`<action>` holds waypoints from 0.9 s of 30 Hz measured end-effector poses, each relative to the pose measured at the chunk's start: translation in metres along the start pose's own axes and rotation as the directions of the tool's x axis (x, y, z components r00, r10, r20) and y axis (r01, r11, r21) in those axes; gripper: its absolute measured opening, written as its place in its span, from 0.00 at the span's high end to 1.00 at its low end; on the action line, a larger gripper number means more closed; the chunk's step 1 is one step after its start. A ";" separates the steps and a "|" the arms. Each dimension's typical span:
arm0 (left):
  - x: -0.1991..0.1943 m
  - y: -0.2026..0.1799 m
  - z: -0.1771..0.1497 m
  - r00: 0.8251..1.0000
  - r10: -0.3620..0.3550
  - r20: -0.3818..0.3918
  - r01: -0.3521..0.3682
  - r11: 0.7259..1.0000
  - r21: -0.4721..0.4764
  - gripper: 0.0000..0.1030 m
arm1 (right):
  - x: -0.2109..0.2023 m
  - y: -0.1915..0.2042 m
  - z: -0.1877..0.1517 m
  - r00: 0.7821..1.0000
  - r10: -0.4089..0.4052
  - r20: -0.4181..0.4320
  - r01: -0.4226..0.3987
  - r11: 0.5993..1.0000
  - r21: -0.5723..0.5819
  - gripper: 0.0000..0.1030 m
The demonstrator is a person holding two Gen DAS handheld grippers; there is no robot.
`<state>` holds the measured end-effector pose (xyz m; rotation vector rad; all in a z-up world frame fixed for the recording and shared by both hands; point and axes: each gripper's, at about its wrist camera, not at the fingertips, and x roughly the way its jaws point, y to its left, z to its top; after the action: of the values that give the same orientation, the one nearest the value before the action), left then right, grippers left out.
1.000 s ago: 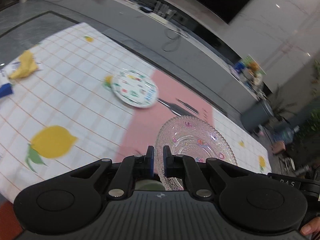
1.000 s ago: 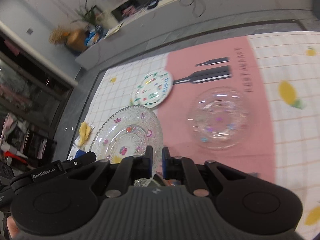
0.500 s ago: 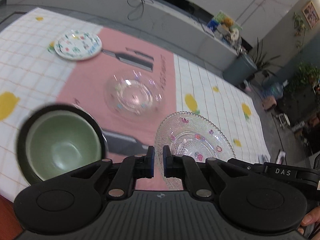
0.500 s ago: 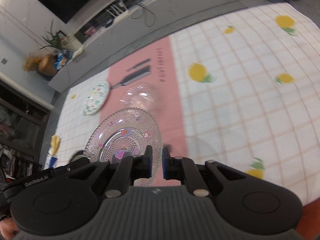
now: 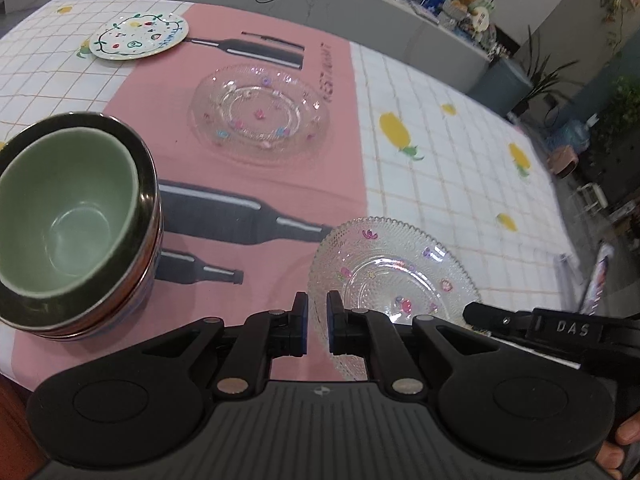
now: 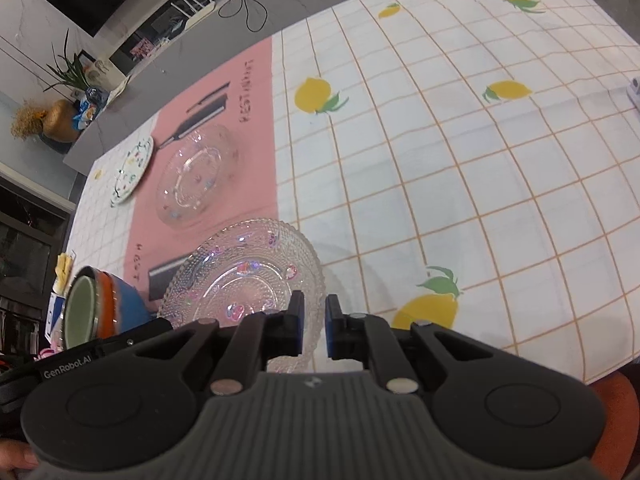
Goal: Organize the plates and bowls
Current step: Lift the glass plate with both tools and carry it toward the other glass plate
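Both grippers hold one beaded clear glass plate (image 5: 392, 276) with small flower prints, above the table near its front edge. My left gripper (image 5: 317, 322) is shut on its left rim. My right gripper (image 6: 313, 330) is shut on its right rim; the plate also shows in the right wrist view (image 6: 248, 280). A second clear glass plate (image 5: 260, 114) lies on the pink cloth strip farther back. A white patterned plate (image 5: 138, 36) lies at the far left. A green bowl (image 5: 60, 204) sits nested in a dark-rimmed orange and blue bowl (image 6: 116, 312) at the near left.
The table carries a white checked cloth with lemons (image 6: 440, 140) and a pink strip printed with bottles (image 5: 224, 208). A grey counter (image 5: 360, 12) runs behind the table. A yellow cloth (image 6: 64, 266) lies at the far left edge.
Both grippers have swung right and down with the glass plate. The green bowl stack and the second glass plate came into fuller view; the view is closer to the table.
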<state>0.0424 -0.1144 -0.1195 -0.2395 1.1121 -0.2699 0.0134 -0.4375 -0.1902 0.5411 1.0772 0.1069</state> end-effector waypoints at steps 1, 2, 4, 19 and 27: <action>0.003 -0.002 -0.002 1.000 0.019 -0.001 -0.019 1.000 0.011 0.91 | 0.004 -0.001 0.000 1.000 -0.002 -0.002 0.002 1.000 -0.003 0.92; 0.006 -0.003 -0.004 0.999 0.034 -0.002 -0.034 0.999 0.022 0.90 | 0.008 -0.002 -0.001 1.000 -0.004 -0.006 0.004 1.000 -0.007 0.92; 0.011 -0.002 -0.007 0.998 0.055 -0.010 -0.054 0.998 0.026 0.91 | 0.014 -0.002 -0.002 1.000 -0.010 -0.011 0.009 1.000 -0.013 0.92; 0.036 0.001 -0.010 0.991 0.135 -0.008 -0.135 0.990 0.044 0.91 | 0.043 0.004 0.000 0.999 -0.047 0.012 0.048 0.997 -0.056 0.92; 0.037 -0.002 -0.010 0.987 0.160 0.010 -0.160 0.984 0.072 0.91 | 0.055 0.005 -0.005 0.997 -0.077 -0.015 0.077 0.996 -0.044 0.88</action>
<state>0.0485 -0.1290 -0.1549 -0.0855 1.1086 -0.1660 0.0368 -0.4126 -0.2336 0.4603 1.1087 0.0671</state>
